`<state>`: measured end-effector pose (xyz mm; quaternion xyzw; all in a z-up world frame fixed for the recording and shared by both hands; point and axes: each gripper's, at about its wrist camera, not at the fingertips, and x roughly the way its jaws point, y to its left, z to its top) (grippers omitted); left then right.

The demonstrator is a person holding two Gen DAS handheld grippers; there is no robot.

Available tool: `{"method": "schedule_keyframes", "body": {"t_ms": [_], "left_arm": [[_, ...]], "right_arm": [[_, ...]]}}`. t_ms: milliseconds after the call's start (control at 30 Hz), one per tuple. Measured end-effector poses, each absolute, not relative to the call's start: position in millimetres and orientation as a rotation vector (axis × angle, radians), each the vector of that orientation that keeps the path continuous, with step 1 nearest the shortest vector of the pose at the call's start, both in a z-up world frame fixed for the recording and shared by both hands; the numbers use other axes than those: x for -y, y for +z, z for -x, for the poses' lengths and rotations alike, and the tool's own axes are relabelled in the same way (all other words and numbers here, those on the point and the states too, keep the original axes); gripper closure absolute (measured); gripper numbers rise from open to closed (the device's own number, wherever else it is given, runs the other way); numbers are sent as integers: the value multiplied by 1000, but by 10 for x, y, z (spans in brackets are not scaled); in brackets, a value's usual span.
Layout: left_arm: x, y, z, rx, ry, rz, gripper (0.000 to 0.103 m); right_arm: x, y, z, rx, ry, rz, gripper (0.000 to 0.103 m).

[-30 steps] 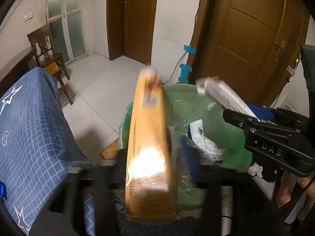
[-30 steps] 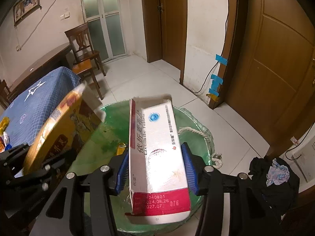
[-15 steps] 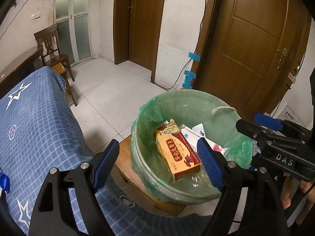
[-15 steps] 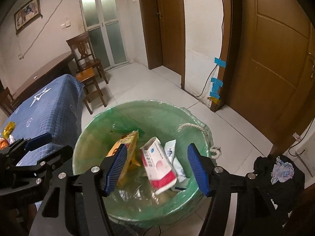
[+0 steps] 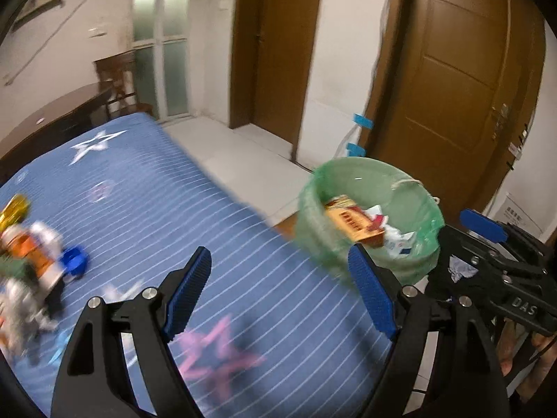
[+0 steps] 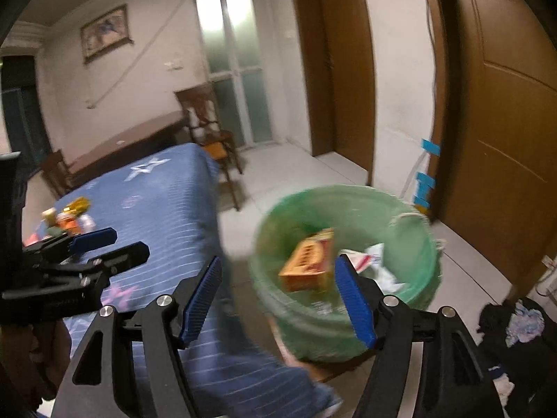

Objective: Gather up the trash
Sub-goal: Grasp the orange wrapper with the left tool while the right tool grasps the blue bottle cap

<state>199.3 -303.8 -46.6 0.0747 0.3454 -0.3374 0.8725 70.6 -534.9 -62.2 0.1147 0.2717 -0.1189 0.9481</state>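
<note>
One trash bin (image 5: 369, 223), lined with a green bag, stands on the floor just off the corner of the blue-covered tabletop (image 5: 167, 209). Inside it lie one orange-yellow carton (image 5: 351, 221) and, to the carton's right, white packaging (image 5: 397, 237) with red print; blur makes it hard to say whether that is one piece or two. A rope handle (image 5: 405, 184) hangs at the bin's far rim.

Two hand-held grippers are in view. The left hand-held gripper (image 5: 278, 296) hangs over the tabletop's near edge beside the bin, its jaws spread wide with nothing between them. The right hand-held gripper (image 6: 278, 299) sits in front of the bin, just over the tabletop's corner; its jaws have just been opening and are also spread and empty.

At the tabletop's end away from the bin lies a cluster of leftover items: one orange-and-white bottle (image 5: 40, 250), one blue cap (image 5: 73, 260) beside it, and one gold wrapper (image 5: 14, 209) behind; more items there are too smeared to count.

Beyond the bin is open tiled floor (image 5: 243, 153) running to two brown doors. One wooden chair (image 6: 212, 139) stands at the tabletop's far corner, and a dark heap of cloth (image 6: 515, 334) lies on the floor to the bin's right.
</note>
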Motion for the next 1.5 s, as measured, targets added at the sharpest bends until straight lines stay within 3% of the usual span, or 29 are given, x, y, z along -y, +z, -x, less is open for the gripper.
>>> {"method": "schedule_keyframes", "body": {"t_ms": [233, 567, 733, 1000, 1133, 1167, 1200, 1333, 1500], "left_arm": [[1946, -407, -1925, -702, -579, -110, 25], [171, -498, -2374, -761, -277, -17, 25], [-230, -708, -2743, -869, -250, 19, 25], [-159, -983, -3214, -968, -264, -22, 25], [-156, -1053, -3242, -954, -256, -60, 41], [-154, -1048, -3235, -947, -261, -57, 52], [-149, -1048, -3217, -942, -257, -56, 55], [-124, -1049, -3110, -912, -243, -80, 62], [-137, -1008, -2975, -908, -251, -65, 63]], "right_arm": [[4476, -577, -620, -534, -82, -213, 27], [3540, -661, -951, -612, 136, -211, 26], [3308, -735, -1155, -647, 211, -218, 25], [3012, -861, -1500, -718, 274, -203, 25], [2902, -876, -1829, -751, 284, -151, 26], [2871, -879, -1990, -763, 286, -135, 26], [2851, -880, -2085, -769, 286, -125, 28], [2773, -943, -2689, -821, 284, -84, 45], [2707, -1079, -3288, -880, 264, -72, 48]]}}
